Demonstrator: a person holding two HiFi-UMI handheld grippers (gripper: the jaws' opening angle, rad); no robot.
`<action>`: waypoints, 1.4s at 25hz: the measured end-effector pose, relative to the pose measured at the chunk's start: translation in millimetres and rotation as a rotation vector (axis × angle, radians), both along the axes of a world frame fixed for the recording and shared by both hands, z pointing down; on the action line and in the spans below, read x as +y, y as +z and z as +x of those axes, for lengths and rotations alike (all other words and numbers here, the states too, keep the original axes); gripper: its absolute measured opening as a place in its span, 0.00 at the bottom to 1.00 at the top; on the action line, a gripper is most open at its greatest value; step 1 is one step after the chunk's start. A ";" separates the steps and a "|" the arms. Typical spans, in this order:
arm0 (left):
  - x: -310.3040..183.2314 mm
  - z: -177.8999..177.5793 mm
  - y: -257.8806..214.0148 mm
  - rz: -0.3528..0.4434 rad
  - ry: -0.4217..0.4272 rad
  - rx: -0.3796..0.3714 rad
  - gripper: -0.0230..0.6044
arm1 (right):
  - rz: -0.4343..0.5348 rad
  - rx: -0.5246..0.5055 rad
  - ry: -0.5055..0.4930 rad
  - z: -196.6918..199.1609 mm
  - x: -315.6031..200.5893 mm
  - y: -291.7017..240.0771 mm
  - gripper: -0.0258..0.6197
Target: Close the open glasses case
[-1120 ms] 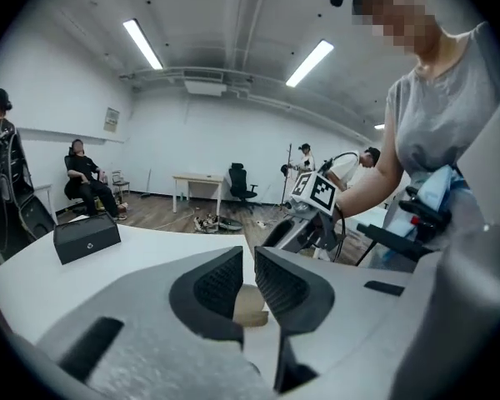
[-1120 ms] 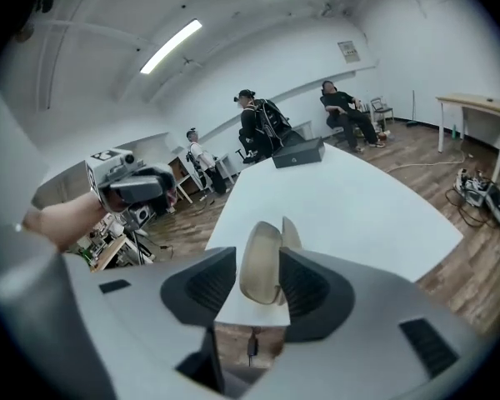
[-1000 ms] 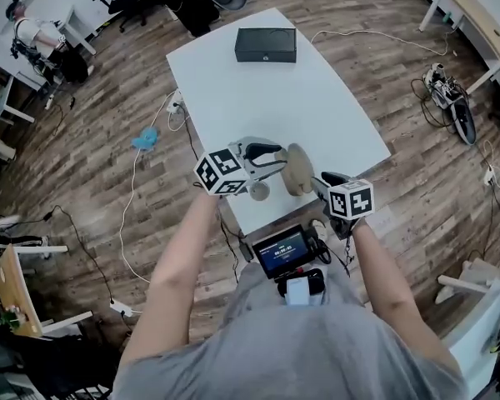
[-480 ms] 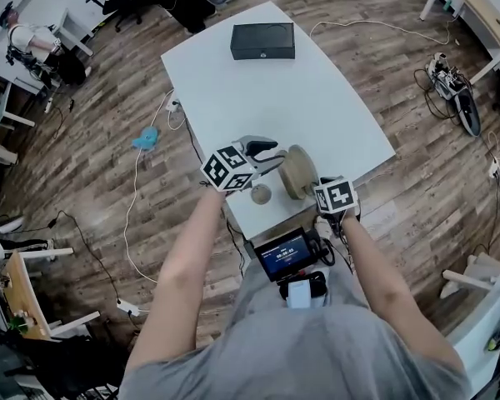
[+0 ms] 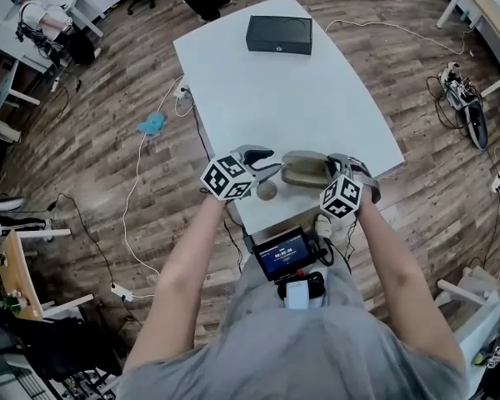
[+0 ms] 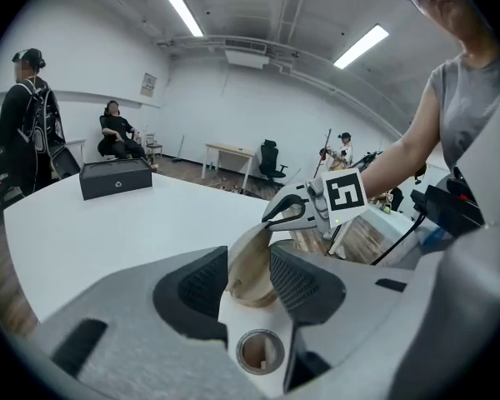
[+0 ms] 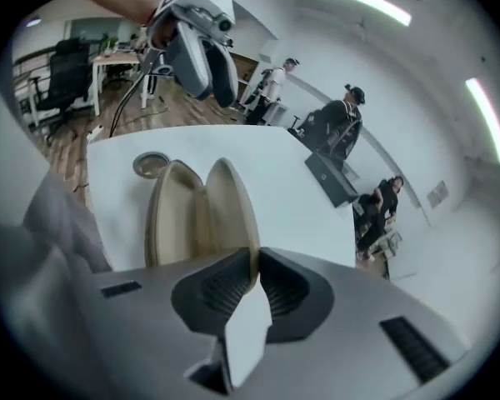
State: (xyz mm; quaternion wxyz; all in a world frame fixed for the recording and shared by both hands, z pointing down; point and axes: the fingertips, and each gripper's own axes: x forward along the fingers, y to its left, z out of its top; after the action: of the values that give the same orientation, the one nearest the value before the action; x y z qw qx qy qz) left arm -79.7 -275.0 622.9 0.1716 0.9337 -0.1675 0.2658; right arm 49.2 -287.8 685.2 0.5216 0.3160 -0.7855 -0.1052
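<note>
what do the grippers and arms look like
The left gripper and right gripper are grey plastic, each with a white cube of black square markers, fingers with dark ribbed pads. Worn: grey top, arms unsleeved. The right's fingers are closing on the glasses case lid.

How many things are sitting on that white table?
3. A black box at the far end; an open tan glasses case near the front edge; a small round object right beside it. Smaller things might be hidden.
</note>
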 end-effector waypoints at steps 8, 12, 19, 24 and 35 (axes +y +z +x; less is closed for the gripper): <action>-12.9 18.6 29.1 -0.093 -0.171 -0.004 0.26 | 0.207 0.018 -0.141 -5.3 13.1 -3.6 0.13; -9.0 23.9 43.4 -0.107 -0.176 -0.079 0.26 | 0.250 0.033 -0.168 -6.6 22.9 -6.0 0.13; -4.2 24.4 43.4 -0.121 -0.195 -0.081 0.26 | 0.270 0.064 -0.185 -8.7 29.5 -5.7 0.13; -6.7 27.9 43.6 -0.142 -0.216 -0.084 0.26 | 0.268 0.070 -0.217 -7.4 34.9 -7.6 0.13; 0.5 27.3 49.5 -0.134 -0.198 -0.125 0.26 | 0.144 -0.164 -0.253 -23.5 66.2 -28.0 0.13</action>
State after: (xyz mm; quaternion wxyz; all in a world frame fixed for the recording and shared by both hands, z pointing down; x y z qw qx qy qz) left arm -52.4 -274.5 672.4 0.2480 0.8808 -0.2509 0.3157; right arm 25.7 -221.6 657.2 0.4142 0.2588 -0.8494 -0.1998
